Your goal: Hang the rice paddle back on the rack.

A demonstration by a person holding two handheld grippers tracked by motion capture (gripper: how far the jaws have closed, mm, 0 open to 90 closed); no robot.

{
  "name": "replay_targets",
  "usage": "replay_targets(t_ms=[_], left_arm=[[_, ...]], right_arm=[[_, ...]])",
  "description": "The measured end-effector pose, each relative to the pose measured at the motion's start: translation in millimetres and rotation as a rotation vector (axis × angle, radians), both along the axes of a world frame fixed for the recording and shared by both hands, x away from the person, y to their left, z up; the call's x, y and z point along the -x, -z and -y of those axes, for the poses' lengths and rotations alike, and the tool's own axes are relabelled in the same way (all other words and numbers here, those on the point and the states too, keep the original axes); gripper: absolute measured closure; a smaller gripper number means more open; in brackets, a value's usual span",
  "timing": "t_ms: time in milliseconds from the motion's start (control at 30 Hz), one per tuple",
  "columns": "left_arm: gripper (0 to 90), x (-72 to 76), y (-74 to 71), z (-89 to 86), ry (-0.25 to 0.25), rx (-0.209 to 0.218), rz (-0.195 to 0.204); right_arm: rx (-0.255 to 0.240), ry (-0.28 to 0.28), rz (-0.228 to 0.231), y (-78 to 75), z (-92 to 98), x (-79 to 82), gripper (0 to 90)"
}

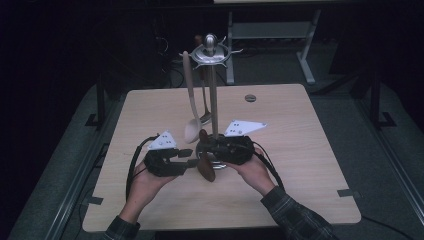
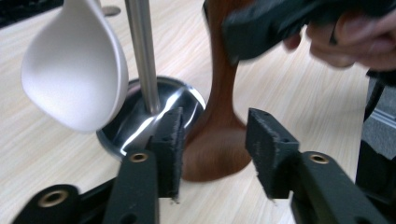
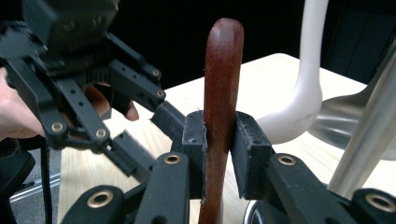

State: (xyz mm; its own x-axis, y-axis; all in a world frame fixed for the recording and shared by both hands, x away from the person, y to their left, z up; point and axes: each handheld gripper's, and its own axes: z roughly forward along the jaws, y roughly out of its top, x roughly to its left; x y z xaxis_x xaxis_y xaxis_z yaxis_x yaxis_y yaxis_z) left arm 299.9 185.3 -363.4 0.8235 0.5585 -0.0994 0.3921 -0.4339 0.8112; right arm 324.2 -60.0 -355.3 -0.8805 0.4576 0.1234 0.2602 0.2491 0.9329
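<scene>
You are in the middle of a handover of the brown wooden spoon (image 3: pixel 219 98), and by the look of it the job is to hang it on the utensil stand (image 1: pixel 214 85) at the centre of the high view. Your right gripper (image 3: pixel 218 140) is clamped on the spoon's handle, a pad pressed to each side, low in the middle of the right gripper view. The spoon's bowl end rests on the table (image 1: pixel 300 150) just in front of the stand's round base (image 2: pixel 140 126), at lower centre of the left gripper view.

Your left gripper (image 2: pixel 212 144) stands apart: its jaws are spread on either side of the spoon's bowl, and the pads (image 2: pixel 170 140) do not press on the wood. So the spoon is carried by your right gripper alone.

A white spoon (image 2: pixel 77 65) hangs at the upper left of the left gripper view, close to the pole (image 2: pixel 142 51).

Next, I judge, you lift the wooden spoon up the pole towards the hooks at the top. Draw the left gripper clear first, and keep the handle away from the white spoon as you raise it.
</scene>
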Motion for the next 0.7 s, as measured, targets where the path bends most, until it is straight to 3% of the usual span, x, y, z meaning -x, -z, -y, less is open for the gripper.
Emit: replay_targets(t_ms=[400, 700], left_arm=[[38.2, 5.0, 30.9, -26.7, -0.025, -0.064, -0.070], [28.1, 8.8, 49.5, -41.6, -0.040, -0.086, -0.096]], right_arm=[[-0.018, -0.007, 0.009, -21.4, 1.1, -4.6, 76.3], [-0.022, -0.016, 0.066, -52.5, -3.8, -11.7, 76.3]])
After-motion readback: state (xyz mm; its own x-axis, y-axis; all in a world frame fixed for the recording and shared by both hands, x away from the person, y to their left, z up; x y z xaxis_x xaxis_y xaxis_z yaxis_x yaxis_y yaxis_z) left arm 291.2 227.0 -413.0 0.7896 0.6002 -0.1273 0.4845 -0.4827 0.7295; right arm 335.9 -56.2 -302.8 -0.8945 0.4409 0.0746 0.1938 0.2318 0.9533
